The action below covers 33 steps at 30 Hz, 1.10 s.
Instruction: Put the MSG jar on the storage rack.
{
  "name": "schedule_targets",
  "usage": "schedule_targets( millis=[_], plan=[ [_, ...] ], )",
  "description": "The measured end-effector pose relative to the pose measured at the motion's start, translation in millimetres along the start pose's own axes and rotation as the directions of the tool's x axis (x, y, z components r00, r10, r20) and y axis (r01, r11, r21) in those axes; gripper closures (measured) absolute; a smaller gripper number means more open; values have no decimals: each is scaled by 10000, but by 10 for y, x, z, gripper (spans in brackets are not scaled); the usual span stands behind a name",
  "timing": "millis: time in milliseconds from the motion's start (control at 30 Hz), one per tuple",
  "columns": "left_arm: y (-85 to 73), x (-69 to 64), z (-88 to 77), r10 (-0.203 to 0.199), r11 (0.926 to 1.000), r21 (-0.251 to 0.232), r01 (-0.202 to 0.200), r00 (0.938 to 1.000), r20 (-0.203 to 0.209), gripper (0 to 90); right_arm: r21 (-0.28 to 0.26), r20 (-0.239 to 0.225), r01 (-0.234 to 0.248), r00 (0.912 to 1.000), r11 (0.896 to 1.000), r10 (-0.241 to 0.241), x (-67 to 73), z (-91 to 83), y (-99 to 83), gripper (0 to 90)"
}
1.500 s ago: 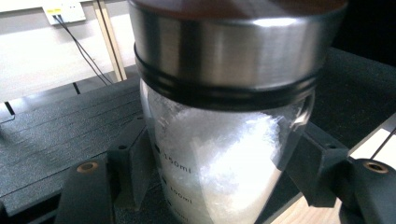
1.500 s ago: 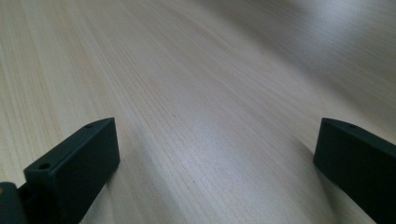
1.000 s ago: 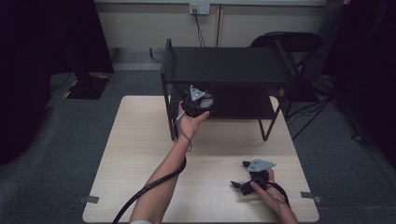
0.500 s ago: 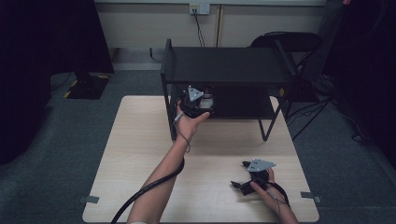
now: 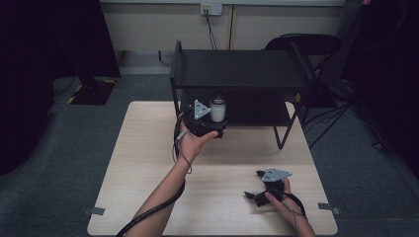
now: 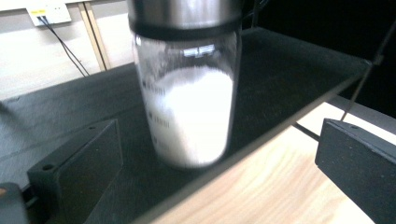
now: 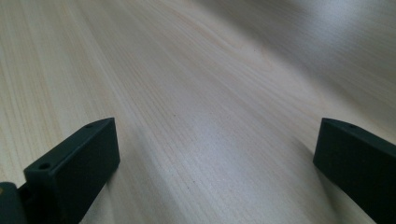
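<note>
Left gripper [image 6: 219, 154] drew back, fingers just spread | jar [image 6: 187, 93] upright on shelf [image 6: 289, 60], released

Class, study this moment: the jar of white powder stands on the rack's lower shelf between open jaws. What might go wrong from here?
1. The jar stands near the front edge of the lower shelf; a nudge might tip it onto the table.
2. The left gripper has just been opening, and its jaws flank the jar without touching it. Pulling back crookedly might make one jaw clip it.
</note>
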<state>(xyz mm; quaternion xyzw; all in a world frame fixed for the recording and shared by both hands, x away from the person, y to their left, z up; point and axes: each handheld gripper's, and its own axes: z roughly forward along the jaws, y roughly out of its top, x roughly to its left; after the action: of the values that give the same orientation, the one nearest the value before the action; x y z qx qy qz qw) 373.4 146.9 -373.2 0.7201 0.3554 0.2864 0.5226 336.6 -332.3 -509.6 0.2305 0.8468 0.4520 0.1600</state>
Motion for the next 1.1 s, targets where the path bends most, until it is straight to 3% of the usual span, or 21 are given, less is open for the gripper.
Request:
schedule_targets(
  millis=[167, 333, 533, 667, 733, 800, 933, 1000, 1100],
  plan=[
    [-162, -28, -212, 60, 10000, -65, -59, 9999, 129, 0, 2, -1, -9, 10000, 10000, 9, 0, 0, 0, 0],
    [-391, -27, -480, -154, 9998, -99, 158, 9991, 394, 0, 4, -1, -10, 10000, 10000, 10, 0, 0, 1, 0],
    [-657, -127, -771, -22, 9995, 327, 12, 9995, 307, 0, 3, 1, -9, 10000, 10000, 9, 1, 0, 1, 0],
    [-907, -183, -926, -45, 9978, 658, 4, 9980, 624, 0, 2, -1, -7, 10000, 10000, 7, 0, 0, 0, 0],
    [-1006, -198, -974, -85, 9958, 916, 25, 9978, 654, 0, 1, -1, -6, 10000, 10000, 6, 0, 0, 0, 0],
    [-1133, -190, -1017, -403, 9932, 1119, 309, 9958, 827, 0, 2, 0, -12, 10000, 10000, 12, 1, 0, 0, 0],
    [-1336, -186, -1088, -480, 9883, 1493, 321, 9934, 1038, 0, 1, 0, -10, 10000, 10000, 10, 1, 0, 0, 0],
    [-1416, -195, -1100, -617, 9876, 1495, 469, 9935, 960, 0, 0, 1, -9, 10000, 10000, 9, 1, 0, 0, 0],
    [-1455, -208, -1098, -454, 9836, 1779, 294, 9952, 867, 0, 2, 3, -8, 10000, 10000, 8, 1, 0, 0, 0]
  ],
)
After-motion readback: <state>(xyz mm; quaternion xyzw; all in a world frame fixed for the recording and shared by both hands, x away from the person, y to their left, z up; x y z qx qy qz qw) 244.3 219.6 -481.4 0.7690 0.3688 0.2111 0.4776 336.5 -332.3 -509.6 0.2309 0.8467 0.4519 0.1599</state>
